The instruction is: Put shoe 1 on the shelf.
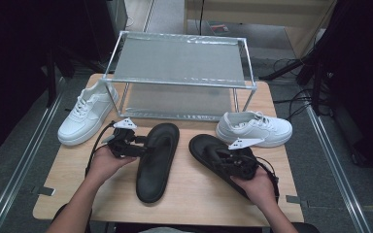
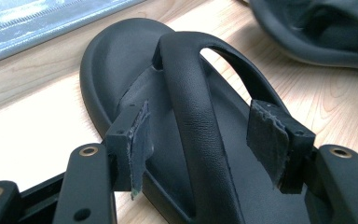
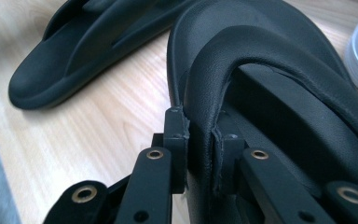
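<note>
- Right gripper (image 1: 234,158), lower right of the high view: jaws pinched tight on the strap of the right black sandal (image 1: 218,158), which sits on the wooden table (image 1: 194,199).
- Left gripper (image 1: 141,148), lower left of centre: jaws wide, straddling the strap of the left black sandal (image 1: 156,162) without pressing it.
- Farther back, one white sneaker (image 1: 85,116) at mid left, another white sneaker (image 1: 255,128) at mid right.
- Metal shoe rack (image 1: 179,73) at top centre.

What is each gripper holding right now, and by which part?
The right gripper pinches the strap of the right sandal. The left gripper straddles the left sandal's strap, jaws open, holding nothing.
</note>
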The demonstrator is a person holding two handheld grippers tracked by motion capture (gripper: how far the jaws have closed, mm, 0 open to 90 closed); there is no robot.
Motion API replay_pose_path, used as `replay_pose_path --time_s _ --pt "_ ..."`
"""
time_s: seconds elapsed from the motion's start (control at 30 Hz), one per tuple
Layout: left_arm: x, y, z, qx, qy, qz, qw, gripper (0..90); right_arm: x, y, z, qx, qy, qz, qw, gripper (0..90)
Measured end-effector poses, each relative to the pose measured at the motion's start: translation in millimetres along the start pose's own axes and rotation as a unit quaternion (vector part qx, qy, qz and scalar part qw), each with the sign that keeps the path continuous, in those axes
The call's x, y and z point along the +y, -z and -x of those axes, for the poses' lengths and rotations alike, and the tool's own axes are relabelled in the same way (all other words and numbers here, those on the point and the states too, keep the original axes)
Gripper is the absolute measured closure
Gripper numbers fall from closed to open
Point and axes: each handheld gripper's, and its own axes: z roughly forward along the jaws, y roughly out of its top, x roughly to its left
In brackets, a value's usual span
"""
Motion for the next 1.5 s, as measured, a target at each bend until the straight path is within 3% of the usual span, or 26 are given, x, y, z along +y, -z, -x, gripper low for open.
replay_pose_path --time_s 0.27,0.43,0.67,0.77,0.9,1.0,1.17,1.33,1.5 --pt "-0.1 1.9 -1.2 0.005 0.005 0.003 1.0000 42.6 17.0 -24.1 -2.5 -0.010 -0.003 -0.007 0.9999 80.4" --pt "-0.2 5.1 0.1 0.016 -0.003 0.011 0.9998 55.3 24.1 -37.2 -0.7 -0.026 -0.012 -0.008 0.9996 80.4" --pt "-1.7 4.8 -7.1 -0.011 0.018 -0.002 0.9998 79.9 31.5 -52.4 3.4 -0.031 -0.034 -0.001 0.9989 80.3" --pt "-2.7 4.9 -9.4 -0.007 0.016 -0.007 0.9998 83.1 34.5 -59.1 3.5 -0.041 -0.036 0.002 0.9985 80.1" --pt "-4.2 3.4 -11.8 -0.004 0.017 -0.014 0.9998 85.9 37.4 -64.4 3.9 -0.036 -0.034 0.009 0.9987 78.9" --pt "-3.9 0.9 -12.5 -0.005 0.017 -0.015 0.9997 86.2 37.4 -62.0 5.6 -0.026 -0.032 0.018 0.9990 69.3" --pt "-4.6 1.3 -15.9 -0.001 0.018 -0.016 0.9997 86.2 36.8 -42.1 6.0 -0.027 -0.013 0.033 0.9990 68.4" --pt "-5.7 0.3 -18.2 0.005 0.016 -0.019 0.9997 86.2 32.3 -18.3 9.0 -0.016 -0.011 0.044 0.9988 83.7" --pt "-5.9 -3.5 -17.3 0.013 0.008 -0.026 0.9995 85.1 31.2 -18.5 18.0 -0.019 -0.013 0.032 0.9992 90.0"
